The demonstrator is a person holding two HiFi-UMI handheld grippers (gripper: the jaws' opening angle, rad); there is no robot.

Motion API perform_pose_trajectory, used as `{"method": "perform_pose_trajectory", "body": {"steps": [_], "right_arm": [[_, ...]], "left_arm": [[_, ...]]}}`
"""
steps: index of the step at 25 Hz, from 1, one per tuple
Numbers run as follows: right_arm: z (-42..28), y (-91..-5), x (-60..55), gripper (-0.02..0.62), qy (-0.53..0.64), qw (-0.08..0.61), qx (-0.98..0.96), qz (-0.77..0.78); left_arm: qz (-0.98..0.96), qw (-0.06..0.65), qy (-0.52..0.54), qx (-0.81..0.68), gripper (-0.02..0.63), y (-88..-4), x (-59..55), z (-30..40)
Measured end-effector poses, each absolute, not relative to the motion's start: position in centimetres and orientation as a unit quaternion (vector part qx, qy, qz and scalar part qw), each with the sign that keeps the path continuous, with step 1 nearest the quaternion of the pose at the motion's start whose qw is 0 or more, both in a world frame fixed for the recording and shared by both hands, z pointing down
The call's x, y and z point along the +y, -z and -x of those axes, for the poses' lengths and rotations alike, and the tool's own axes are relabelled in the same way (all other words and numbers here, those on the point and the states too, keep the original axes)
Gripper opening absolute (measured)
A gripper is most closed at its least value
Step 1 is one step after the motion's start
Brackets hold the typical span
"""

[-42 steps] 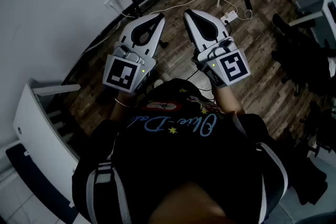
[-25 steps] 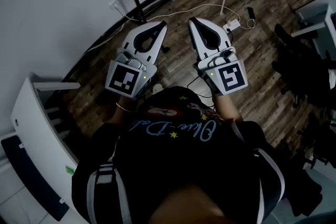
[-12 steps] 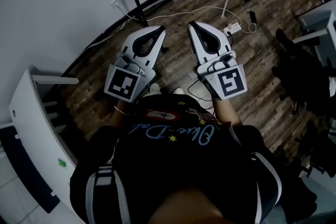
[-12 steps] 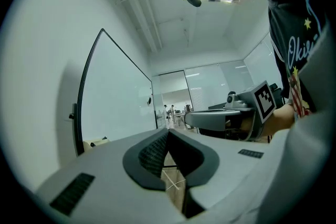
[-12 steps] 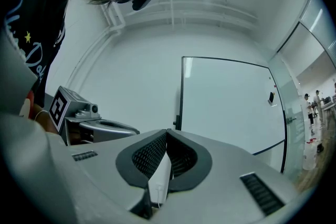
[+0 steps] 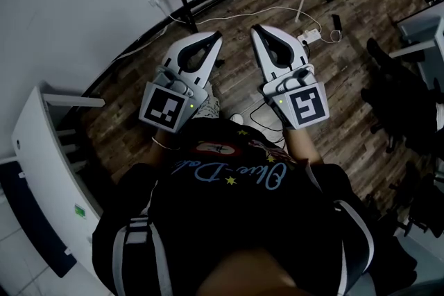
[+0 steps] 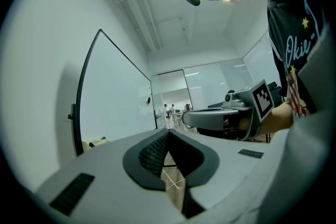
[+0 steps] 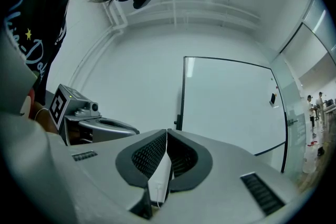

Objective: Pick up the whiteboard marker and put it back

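Head view, left hand-held gripper (image 6: 217, 34): jaws together at the tips, nothing between them; held before the person's chest, above the floor.
Left gripper view, jaws: pads meet at the front; only floor planks show through the slit behind them.
Beside it, right hand-held gripper (image 6: 254, 28): jaws together and empty; near the left one, not touching it, both pointing the same way.
Right gripper view, jaws: tips closed, pale wall showing through the slit.
Task's whiteboard marker: cannot be made out in any view.
Ahead, whiteboard (image 8: 231, 107): upright, black-framed, standing by a white wall.
Below, floor (image 6: 347, 107): dark wood planks; a white cable (image 6: 267, 10) loops across it to a white plug block (image 6: 309, 34).
Nearest the camera, black shirt (image 6: 236, 218): fills the lower frame.
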State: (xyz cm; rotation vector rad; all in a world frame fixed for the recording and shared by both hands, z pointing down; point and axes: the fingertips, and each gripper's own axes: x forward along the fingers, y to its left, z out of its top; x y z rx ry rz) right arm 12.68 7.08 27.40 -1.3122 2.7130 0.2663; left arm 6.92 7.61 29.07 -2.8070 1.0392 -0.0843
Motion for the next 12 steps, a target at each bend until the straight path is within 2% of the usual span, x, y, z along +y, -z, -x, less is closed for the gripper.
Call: {"method": "perform_pose_trajectory", "body": {"steps": [12], "right_arm": [[-10.9, -27.1, 4.2, 0.034, -0.099, 0.053, 0.903, 0.414]], "left_arm": [[0.931, 0.075, 0.023, 0.356, 0.015, -29.1, 4.8, -5.6]]}}
